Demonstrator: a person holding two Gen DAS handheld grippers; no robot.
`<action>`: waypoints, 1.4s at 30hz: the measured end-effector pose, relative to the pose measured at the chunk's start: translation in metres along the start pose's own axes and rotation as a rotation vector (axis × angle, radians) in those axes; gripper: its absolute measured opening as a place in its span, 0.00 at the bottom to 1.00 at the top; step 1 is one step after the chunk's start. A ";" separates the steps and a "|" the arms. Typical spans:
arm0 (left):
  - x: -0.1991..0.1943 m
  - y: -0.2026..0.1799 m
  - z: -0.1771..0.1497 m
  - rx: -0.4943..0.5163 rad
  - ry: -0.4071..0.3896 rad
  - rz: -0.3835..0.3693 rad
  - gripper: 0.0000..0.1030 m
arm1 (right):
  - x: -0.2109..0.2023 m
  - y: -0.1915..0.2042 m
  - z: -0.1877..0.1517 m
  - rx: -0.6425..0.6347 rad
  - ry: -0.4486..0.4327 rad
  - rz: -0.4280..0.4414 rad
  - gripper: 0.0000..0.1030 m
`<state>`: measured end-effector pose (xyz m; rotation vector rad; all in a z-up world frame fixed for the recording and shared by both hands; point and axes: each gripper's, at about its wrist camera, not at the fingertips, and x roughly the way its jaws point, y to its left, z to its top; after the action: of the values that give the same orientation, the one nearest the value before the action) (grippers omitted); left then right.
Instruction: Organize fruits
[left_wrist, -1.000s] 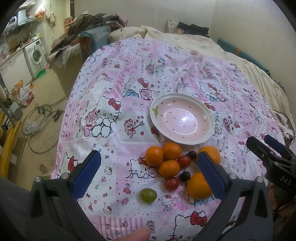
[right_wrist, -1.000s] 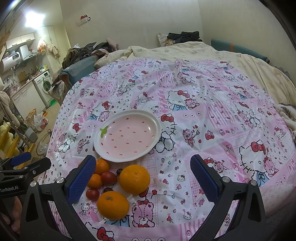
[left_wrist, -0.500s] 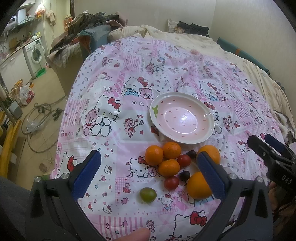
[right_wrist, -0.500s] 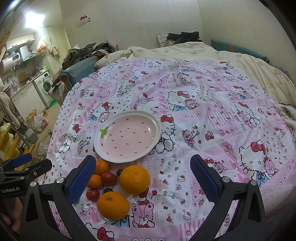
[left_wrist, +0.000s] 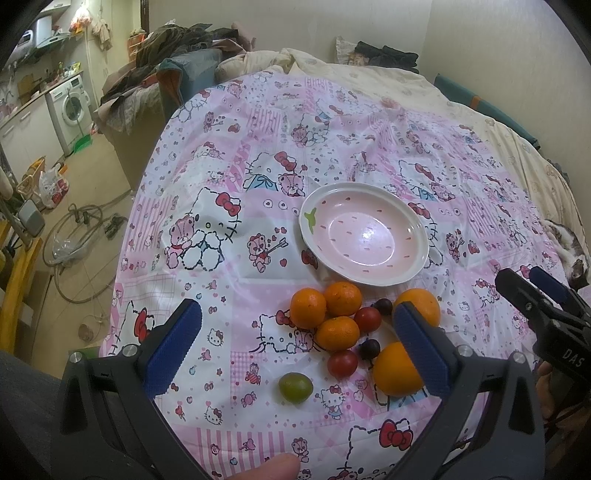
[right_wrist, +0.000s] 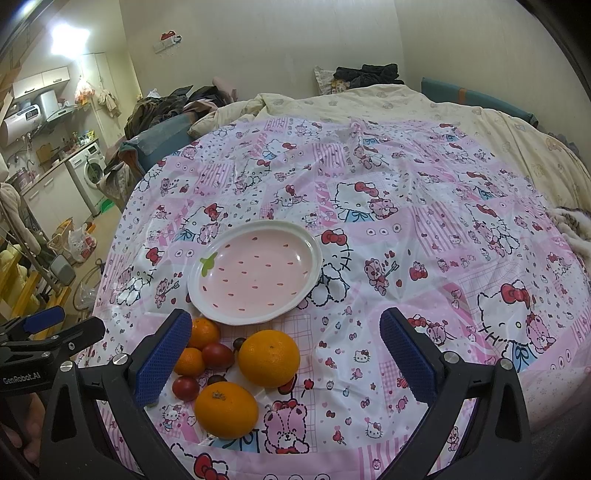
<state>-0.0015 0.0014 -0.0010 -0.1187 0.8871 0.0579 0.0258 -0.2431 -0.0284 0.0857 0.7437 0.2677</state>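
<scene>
An empty pink strawberry-print plate (left_wrist: 364, 233) (right_wrist: 255, 271) lies on the pink cartoon cloth. Just in front of it sits a cluster of fruit: three small mandarins (left_wrist: 325, 314), two big oranges (right_wrist: 268, 358) (right_wrist: 226, 409), red cherry tomatoes (left_wrist: 342, 363), dark grapes (left_wrist: 369, 348) and one green fruit (left_wrist: 295, 386) apart at the front. My left gripper (left_wrist: 295, 350) hovers open above the cluster, its right pad partly covering the oranges. Open too, my right gripper (right_wrist: 284, 354) hangs over the big oranges. Neither holds anything.
The cloth (right_wrist: 406, 229) covers a bed with a cream quilt (right_wrist: 461, 122) behind. Clothes are piled at the far left (left_wrist: 177, 48). The floor on the left holds cables, bags and a washing machine (left_wrist: 72, 107). A cat (left_wrist: 569, 247) lies at the right edge.
</scene>
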 end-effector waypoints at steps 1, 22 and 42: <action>0.000 0.000 0.000 -0.001 0.000 -0.001 1.00 | 0.000 0.000 0.000 0.000 0.000 -0.001 1.00; 0.006 0.005 -0.006 -0.008 0.010 0.005 1.00 | 0.002 0.003 -0.002 -0.008 0.009 0.004 1.00; 0.017 0.023 -0.004 -0.085 0.084 0.053 1.00 | 0.110 0.028 -0.061 0.071 0.632 0.246 0.70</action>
<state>0.0043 0.0242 -0.0187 -0.1785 0.9720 0.1408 0.0553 -0.1876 -0.1406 0.1636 1.3744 0.5143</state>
